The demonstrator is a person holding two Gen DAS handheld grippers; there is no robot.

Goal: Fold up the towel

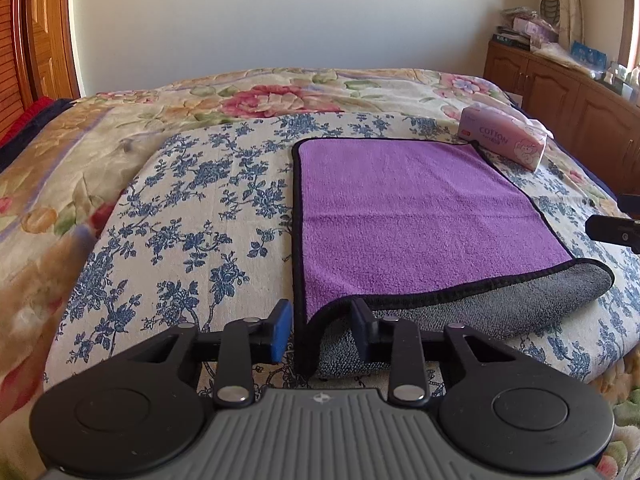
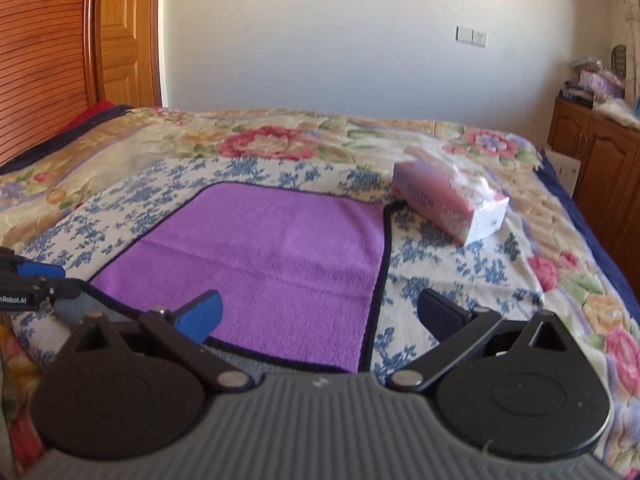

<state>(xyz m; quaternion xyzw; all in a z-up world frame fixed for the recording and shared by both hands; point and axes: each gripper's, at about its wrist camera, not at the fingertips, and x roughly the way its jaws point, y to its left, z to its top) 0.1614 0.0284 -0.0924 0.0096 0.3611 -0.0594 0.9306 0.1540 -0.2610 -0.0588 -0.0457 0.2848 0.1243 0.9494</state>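
A purple towel (image 1: pixel 408 216) with a black hem and grey underside lies on the blue-flowered cloth on the bed; it also shows in the right wrist view (image 2: pixel 280 260). It is folded once, the purple layer lying short of the grey layer's (image 1: pixel 520 304) near edge. My left gripper (image 1: pixel 320 328) is open, its jaws on either side of the towel's near left corner. My right gripper (image 2: pixel 320 316) is wide open, hovering over the towel's near right edge and holding nothing. Its tip shows at the right edge of the left wrist view (image 1: pixel 612 228).
A pink tissue pack (image 1: pixel 504 136) lies by the towel's far right corner, also in the right wrist view (image 2: pixel 448 204). A floral quilt (image 1: pixel 260 92) covers the bed. A wooden cabinet (image 1: pixel 568 92) stands at the right, a wooden door (image 2: pixel 124 32) at the left.
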